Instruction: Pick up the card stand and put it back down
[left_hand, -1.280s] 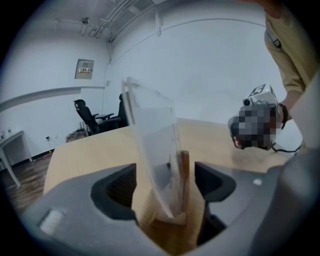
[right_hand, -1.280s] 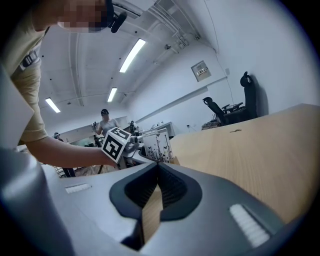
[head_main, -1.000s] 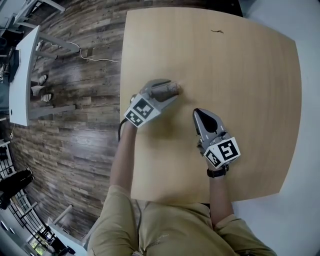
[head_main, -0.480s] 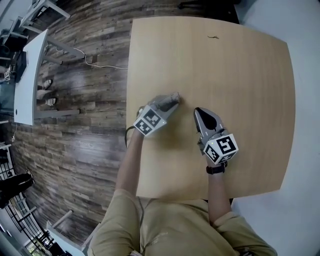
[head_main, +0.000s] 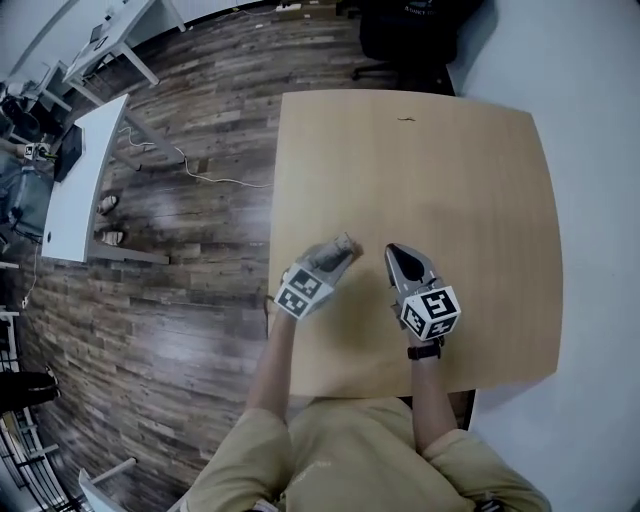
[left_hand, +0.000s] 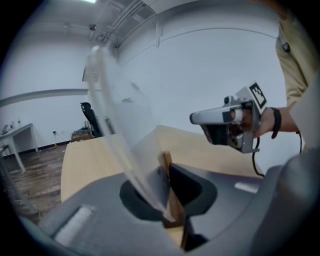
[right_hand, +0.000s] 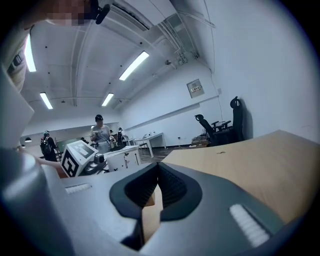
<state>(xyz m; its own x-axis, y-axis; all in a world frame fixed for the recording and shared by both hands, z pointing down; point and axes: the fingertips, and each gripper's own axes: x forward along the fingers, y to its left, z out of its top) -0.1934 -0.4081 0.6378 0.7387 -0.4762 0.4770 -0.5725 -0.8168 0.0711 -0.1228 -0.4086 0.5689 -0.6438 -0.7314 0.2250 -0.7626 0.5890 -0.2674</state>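
Card stand (left_hand: 173, 205) clamped by its wooden base in left hand-held gripper (left_hand: 167, 175), jaws just closed in; right hand-held gripper (right_hand: 156, 172) pinched together, empty. To be lowered level onto bench (head_main: 450, 170), kept upright.

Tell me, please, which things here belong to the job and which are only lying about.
Job: card stand, in the left gripper, whose jaws have just closed on it; table; right gripper, shut and empty.
Lying about: dark scrap at the table's far end; floor cable; white desk; office chair.

Tilted clear card stand (left_hand: 129, 150), wooden base
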